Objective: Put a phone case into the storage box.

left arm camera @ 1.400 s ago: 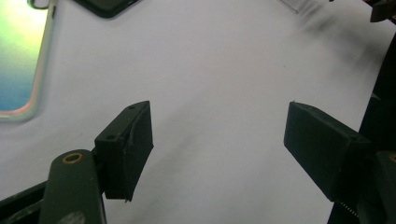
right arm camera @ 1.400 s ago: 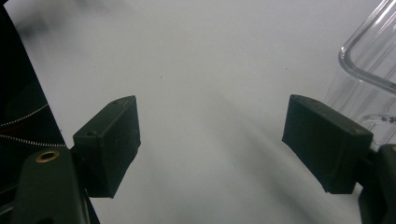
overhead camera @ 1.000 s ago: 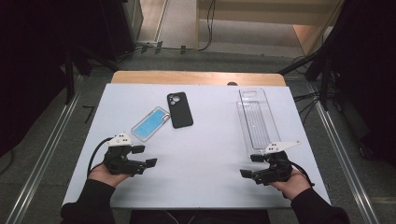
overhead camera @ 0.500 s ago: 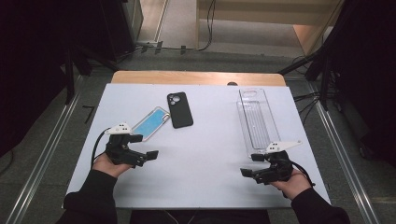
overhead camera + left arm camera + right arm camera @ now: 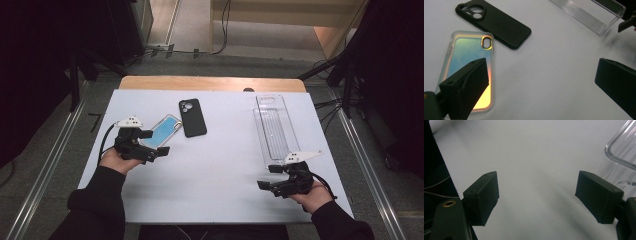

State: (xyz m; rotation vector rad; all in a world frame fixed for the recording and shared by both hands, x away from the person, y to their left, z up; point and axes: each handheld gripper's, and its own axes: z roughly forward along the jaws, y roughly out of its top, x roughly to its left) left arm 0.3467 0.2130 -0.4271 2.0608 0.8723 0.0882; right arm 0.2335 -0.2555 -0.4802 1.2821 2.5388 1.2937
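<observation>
- Approaching the iridescent phone case (image 5: 161, 131), the left gripper (image 5: 156, 143) is held at the case's near-left end, low over the white table (image 5: 220, 170).
- In the left gripper view its jaws are seen spread wide with nothing pinched; they have just been opening, and one jaw overlaps the near end of the iridescent phone case (image 5: 467, 67) in that view.
- The case is judged to be the thing reached for: it lies flat at the table's left side, just left of the black phone case (image 5: 192, 117), with the two ends nearly touching.
- For a clean pick, the jaws are best lowered so that the thin edges of the case fall between them, one jaw on each long side, before any closing is begun.
- The black phone case (image 5: 495, 22) is best kept outside the jaws, since it lies so near.
- A soft, flat case is likely to flex; a grip toward the near end and a slight tilt on lifting are advised.
- The right gripper (image 5: 274, 177) is held at the near right, jaws apart and empty, just beside the near end of the clear plastic tray (image 5: 274, 131).
- Counted: two phone cases, one clear plastic tray (image 5: 621, 152), two grippers, one table.
</observation>
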